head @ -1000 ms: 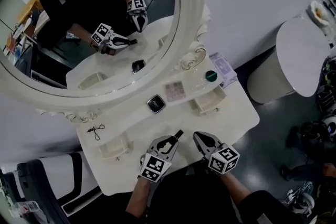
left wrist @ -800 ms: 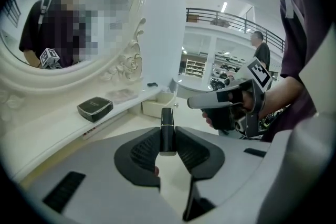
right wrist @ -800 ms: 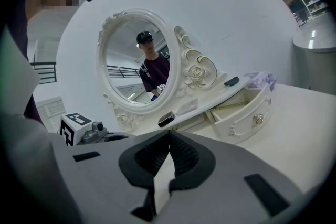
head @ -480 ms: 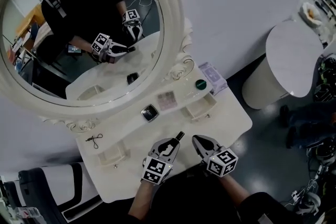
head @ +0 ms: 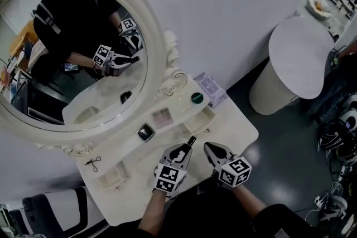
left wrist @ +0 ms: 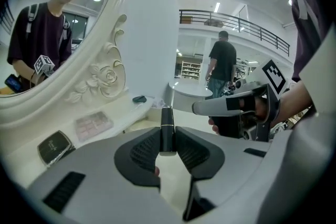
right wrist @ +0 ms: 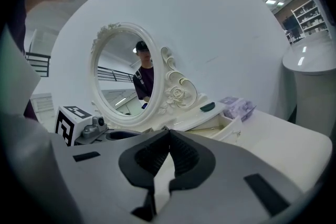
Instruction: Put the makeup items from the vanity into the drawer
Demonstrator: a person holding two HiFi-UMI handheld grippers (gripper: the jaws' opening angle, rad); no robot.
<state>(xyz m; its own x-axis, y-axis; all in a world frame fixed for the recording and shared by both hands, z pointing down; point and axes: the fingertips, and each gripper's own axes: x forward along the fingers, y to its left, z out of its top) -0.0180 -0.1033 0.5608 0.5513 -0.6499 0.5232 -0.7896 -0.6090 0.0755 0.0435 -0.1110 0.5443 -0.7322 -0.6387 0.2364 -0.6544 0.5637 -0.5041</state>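
Right now the left gripper [head: 187, 149] is clamping a black lipstick [left wrist: 167, 130] between its pads, with the tube's long axis running along the jaws and its far end poking out past the tips. The open drawer [head: 203, 120] is lying just ahead of those tips and slightly to their right, so the tube is pointing roughly towards it. Beyond the gripper and to its left, a dark compact [head: 145, 132] and a pink palette [head: 162, 118] are waiting on the vanity shelf. The right gripper [head: 207, 146] is hovering just beside the left one with its jaws together on nothing. It is about as near the drawer, but the left one is carrying the load, so the placing is probably falling to it.
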